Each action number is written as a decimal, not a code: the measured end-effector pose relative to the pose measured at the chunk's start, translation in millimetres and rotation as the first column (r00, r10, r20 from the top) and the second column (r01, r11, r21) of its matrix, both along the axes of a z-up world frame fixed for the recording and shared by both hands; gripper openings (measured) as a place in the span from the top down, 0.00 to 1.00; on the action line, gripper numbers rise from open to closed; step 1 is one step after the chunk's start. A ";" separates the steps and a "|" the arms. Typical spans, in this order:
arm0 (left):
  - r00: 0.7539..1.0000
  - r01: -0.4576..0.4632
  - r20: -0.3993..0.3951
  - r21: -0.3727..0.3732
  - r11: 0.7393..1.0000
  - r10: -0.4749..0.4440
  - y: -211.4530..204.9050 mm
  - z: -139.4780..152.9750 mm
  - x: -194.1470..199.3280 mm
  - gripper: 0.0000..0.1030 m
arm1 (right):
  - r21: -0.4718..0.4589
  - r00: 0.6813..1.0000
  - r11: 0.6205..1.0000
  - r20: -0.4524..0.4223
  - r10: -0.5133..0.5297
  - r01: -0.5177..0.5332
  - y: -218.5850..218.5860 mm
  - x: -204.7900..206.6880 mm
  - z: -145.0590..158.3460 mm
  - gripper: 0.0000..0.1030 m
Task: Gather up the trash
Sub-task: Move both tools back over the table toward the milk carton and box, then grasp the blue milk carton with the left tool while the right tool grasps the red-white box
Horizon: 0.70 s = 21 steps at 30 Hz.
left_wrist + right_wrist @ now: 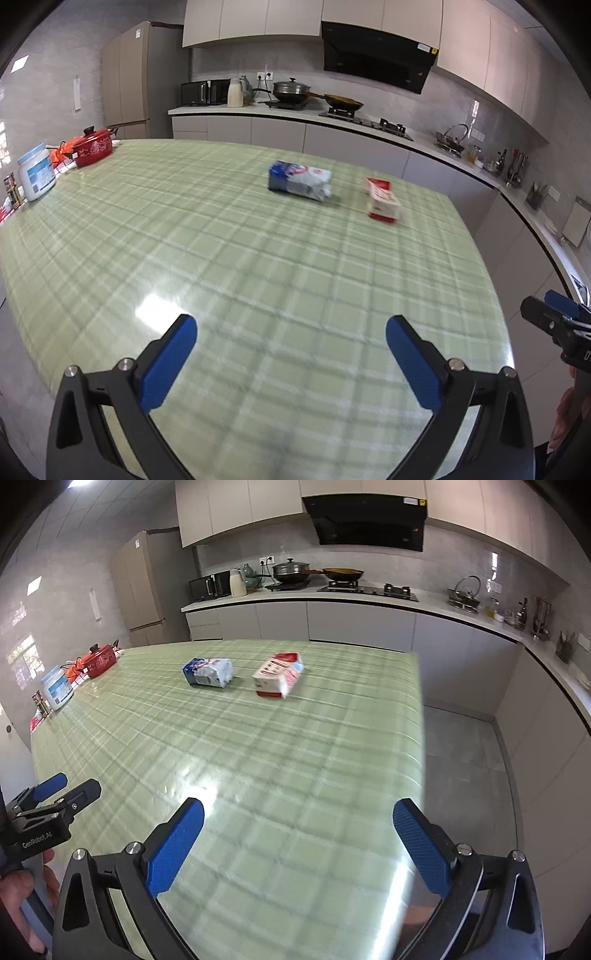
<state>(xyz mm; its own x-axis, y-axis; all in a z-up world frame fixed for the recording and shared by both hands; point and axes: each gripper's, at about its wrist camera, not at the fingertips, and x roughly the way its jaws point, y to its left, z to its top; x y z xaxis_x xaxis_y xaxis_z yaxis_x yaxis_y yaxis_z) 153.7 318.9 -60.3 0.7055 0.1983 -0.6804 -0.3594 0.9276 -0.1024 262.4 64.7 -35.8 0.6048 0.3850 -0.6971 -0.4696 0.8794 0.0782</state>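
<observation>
Two cartons lie on their sides on the green checked table [221,258] [258,768]. The blue and white carton [300,180] [208,671] lies left of the red and white carton [382,200] [279,674], toward the table's far side. My left gripper [291,334] hovers open over the near part of the table, far from both cartons, with nothing between its fingers. My right gripper [298,816] is open too, empty, above the near right part of the table. Each gripper shows at the edge of the other's view, as the right gripper [554,314] and the left gripper [59,794].
A red pot [91,146] [100,660], a white tub [35,171] [56,688] and small tins stand along the table's left edge. A kitchen counter [295,114] with a hob, pans and a microwave runs behind. Grey floor [465,775] lies right of the table.
</observation>
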 end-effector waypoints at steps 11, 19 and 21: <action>0.995 0.090 -0.045 0.002 0.996 -0.089 51.5 -12.2 88.7 0.00 | -0.031 0.999 0.999 -0.029 -0.018 0.017 84.4 73.3 -12.2 0.00; 0.989 0.127 -0.076 -0.007 0.992 -0.127 84.9 -28.9 157.6 0.01 | -0.063 0.997 0.997 -0.068 -0.048 0.044 121.5 133.0 -36.1 0.08; 0.985 0.144 -0.091 -0.009 0.989 -0.145 89.8 -33.9 176.3 0.01 | -0.066 0.995 0.997 -0.082 -0.055 0.050 125.6 147.5 -41.8 0.08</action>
<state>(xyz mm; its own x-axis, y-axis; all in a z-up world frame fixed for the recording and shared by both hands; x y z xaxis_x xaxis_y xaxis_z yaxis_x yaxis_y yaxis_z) 330.0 408.6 -94.2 0.6619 0.0973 -0.7432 -0.2294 0.9703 -0.0773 409.8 190.3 -77.6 0.5619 0.3073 -0.7680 -0.4168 0.9071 0.0581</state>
